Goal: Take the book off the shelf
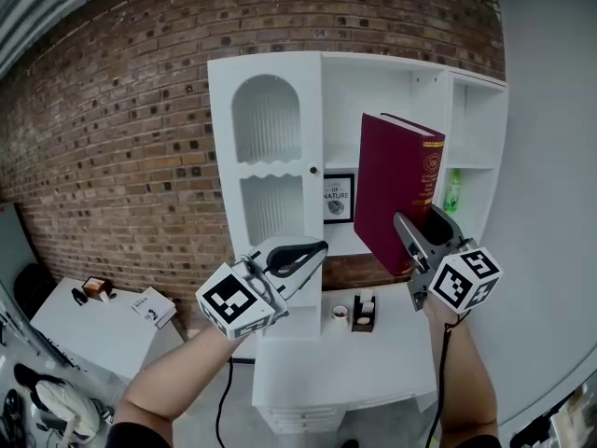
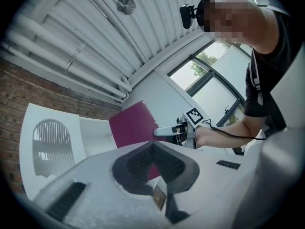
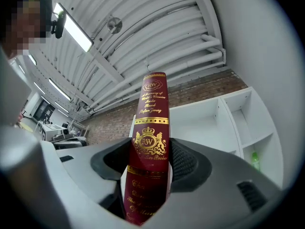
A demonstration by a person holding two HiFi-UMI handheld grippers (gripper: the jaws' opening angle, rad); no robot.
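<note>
A thick dark red book [image 1: 396, 185] with gold lettering on its spine [image 3: 152, 128] stands upright in the air in front of the white shelf unit [image 1: 266, 73], clear of its compartments. My right gripper [image 1: 420, 236] is shut on the book's lower part, its pads [image 3: 188, 163] pressing both covers. The left gripper [image 1: 297, 255] hovers to the left of the book at about the same height, apart from it, its jaws shut with nothing held. In the left gripper view the book [image 2: 133, 128] and the right gripper [image 2: 174, 130] appear beyond its tips.
The shelf holds a small framed sign [image 1: 338, 197] and a green bottle [image 1: 453, 192] in the right compartment. Below is a white desk [image 1: 308, 371] with a cup [image 1: 340, 314] and a small holder [image 1: 364, 314]. A brick wall stands behind; a white table [image 1: 84, 339] sits lower left.
</note>
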